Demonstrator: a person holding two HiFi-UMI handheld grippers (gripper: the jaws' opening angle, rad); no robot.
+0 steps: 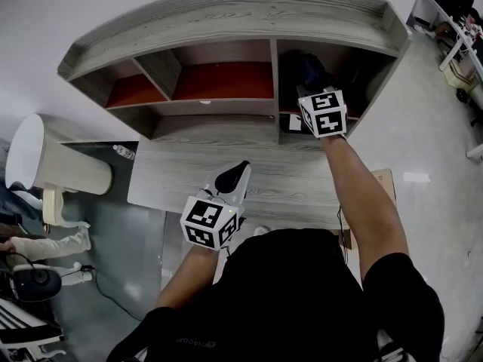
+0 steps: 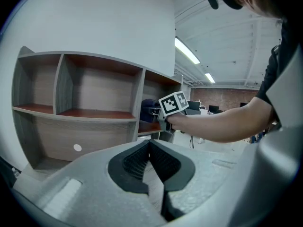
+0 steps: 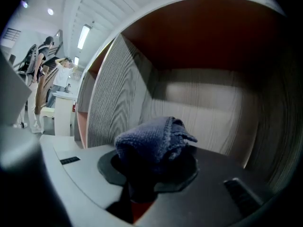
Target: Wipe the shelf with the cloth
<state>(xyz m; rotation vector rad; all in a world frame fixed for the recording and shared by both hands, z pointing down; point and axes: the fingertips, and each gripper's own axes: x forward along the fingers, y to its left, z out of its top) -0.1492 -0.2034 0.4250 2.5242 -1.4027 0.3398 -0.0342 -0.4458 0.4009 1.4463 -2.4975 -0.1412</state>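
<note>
My right gripper (image 3: pixel 152 173) clamps the blue cloth (image 3: pixel 154 141) (bunched up) inside the shelf's (image 1: pixel 226 19) right-hand compartment; my left gripper (image 2: pixel 149 146) hovers above the desk (image 1: pixel 170 178), jaws pressed together, empty.

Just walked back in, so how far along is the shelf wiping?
Done: the cloth is clamped in the right tongs. In hand: they are inside the right compartment of the shelf; contact with the wood is unclear. Probably left: the other compartments. The left tongs sit shut and empty.
</note>
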